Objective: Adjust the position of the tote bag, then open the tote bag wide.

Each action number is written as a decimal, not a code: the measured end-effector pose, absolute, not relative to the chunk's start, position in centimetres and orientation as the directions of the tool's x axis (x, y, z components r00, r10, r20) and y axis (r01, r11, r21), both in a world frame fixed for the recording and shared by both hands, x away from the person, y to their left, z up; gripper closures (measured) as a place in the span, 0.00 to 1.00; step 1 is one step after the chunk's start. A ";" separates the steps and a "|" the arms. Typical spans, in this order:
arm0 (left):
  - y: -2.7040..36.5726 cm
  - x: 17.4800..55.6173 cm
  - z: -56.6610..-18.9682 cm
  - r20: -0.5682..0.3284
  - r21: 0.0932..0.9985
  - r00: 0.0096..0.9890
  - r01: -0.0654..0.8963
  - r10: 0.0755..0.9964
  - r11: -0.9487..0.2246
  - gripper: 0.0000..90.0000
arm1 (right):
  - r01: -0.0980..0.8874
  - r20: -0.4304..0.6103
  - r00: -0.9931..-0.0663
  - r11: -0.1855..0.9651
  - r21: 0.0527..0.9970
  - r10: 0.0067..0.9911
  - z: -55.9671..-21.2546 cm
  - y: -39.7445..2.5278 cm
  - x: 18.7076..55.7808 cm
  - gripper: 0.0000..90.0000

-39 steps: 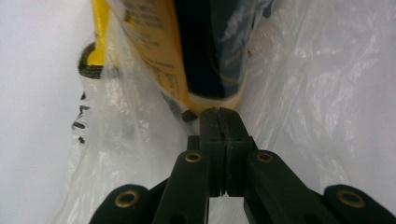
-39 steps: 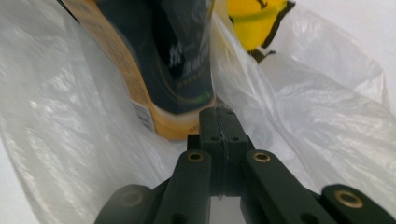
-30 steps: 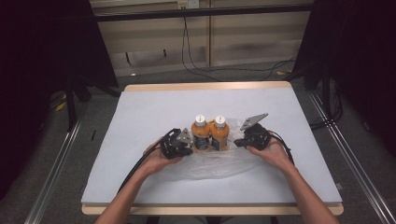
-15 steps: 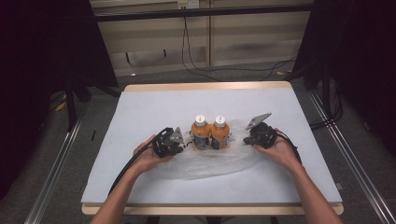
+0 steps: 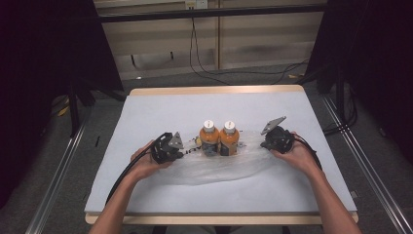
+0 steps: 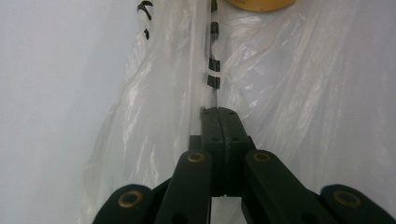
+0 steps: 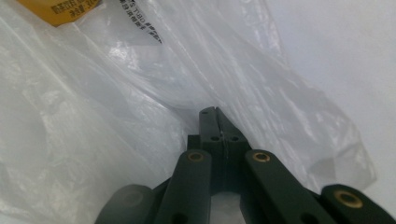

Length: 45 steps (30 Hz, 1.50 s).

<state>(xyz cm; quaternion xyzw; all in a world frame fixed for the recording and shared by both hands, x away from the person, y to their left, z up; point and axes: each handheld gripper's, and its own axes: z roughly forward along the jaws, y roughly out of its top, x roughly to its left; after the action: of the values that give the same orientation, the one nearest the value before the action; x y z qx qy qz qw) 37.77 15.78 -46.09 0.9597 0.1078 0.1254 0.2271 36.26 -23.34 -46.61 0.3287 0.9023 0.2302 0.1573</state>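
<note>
Two orange bottles [image 5: 220, 137] stand upright, touching, on a clear plastic bag [image 5: 229, 163] spread mid-bench [image 5: 146, 112]. Left of the bottles, the left gripper [image 5: 181, 150] has its jaws closed on the bag's edge. Right of them, the right gripper [image 5: 265, 144] likewise pinches the bag.

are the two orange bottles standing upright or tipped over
Upright. In the high view both orange bottles stand side by side with white caps on top, on the clear plastic bag between the left claw and right claw.
</note>
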 end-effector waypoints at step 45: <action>20.7 38.5 -46.1 0.055 0.580 0.915 0.296 0.399 -0.759 1.00 | 0.551 -0.039 -0.718 0.601 0.578 0.695 -46.5 -25.9 36.2 1.00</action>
<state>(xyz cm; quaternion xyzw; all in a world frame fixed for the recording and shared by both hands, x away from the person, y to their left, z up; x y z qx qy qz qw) 38.48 20.70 -46.11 0.9336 0.1863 0.0878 0.2932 36.21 -25.91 -46.54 0.3521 0.8851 0.2745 0.1314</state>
